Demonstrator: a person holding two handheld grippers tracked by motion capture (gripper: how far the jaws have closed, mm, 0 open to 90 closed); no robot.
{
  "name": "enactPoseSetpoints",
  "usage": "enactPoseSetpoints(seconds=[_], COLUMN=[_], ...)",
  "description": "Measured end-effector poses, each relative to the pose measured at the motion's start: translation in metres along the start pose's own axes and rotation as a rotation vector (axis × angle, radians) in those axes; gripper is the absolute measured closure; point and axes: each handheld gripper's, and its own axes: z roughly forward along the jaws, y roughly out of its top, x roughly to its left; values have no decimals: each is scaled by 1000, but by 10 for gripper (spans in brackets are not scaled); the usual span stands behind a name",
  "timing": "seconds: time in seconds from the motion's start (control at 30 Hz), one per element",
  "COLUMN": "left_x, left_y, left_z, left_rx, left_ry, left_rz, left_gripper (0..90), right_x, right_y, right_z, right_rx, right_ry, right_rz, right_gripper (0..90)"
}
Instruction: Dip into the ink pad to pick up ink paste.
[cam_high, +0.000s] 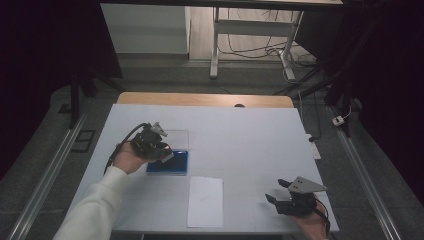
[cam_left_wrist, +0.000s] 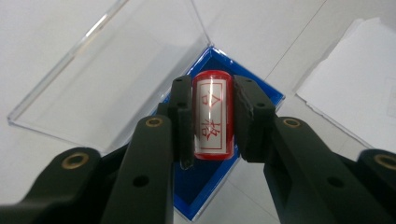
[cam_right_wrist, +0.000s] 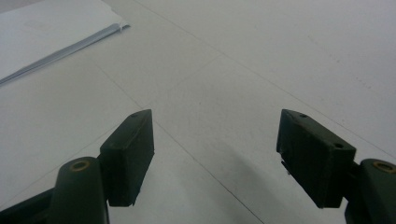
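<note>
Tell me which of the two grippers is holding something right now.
The left gripper: its jaws are clamped on a red stamp above the blue ink pad box. The right gripper hangs open over bare table.

Your white table (cam_high: 240, 135) carries a blue tray (cam_high: 172, 164) with its clear lid (cam_high: 176, 137) lying open behind. A sheet of white paper (cam_high: 205, 201), possibly several stacked, lies near the front edge.

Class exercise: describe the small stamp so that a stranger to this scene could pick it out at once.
Start at the white table and find the open blue ink-pad case with its clear lid near the left gripper. The stamp is clamped between that gripper's jaws, above the case. It alone is a small red cylinder with red characters on a white face.
</note>
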Motion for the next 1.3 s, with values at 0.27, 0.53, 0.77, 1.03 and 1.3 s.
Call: enactPoseSetpoints(seconds=[0.27, 0.53, 0.77, 1.03, 1.3], left_x=[3, 3, 3, 3, 4], left_y=[-5, -6, -5, -8, -7], left_z=[10, 22, 25, 30, 30], left_rx=[18, 47, 56, 71, 82], left_ry=[-5, 2, 2, 1, -2], left_rz=[-18, -16, -15, -18, -27], left_gripper=[702, 702, 702, 702, 702], right_x=[0, 0, 0, 0, 0], right_y=[0, 0, -1, -1, -1], right_z=[0, 0, 0, 1, 1], right_rx=[-3, 5, 7, 7, 8], right_ry=[8, 3, 9, 7, 9], right_rz=[1, -1, -1, -2, -4], right_gripper=[273, 273, 273, 273, 273])
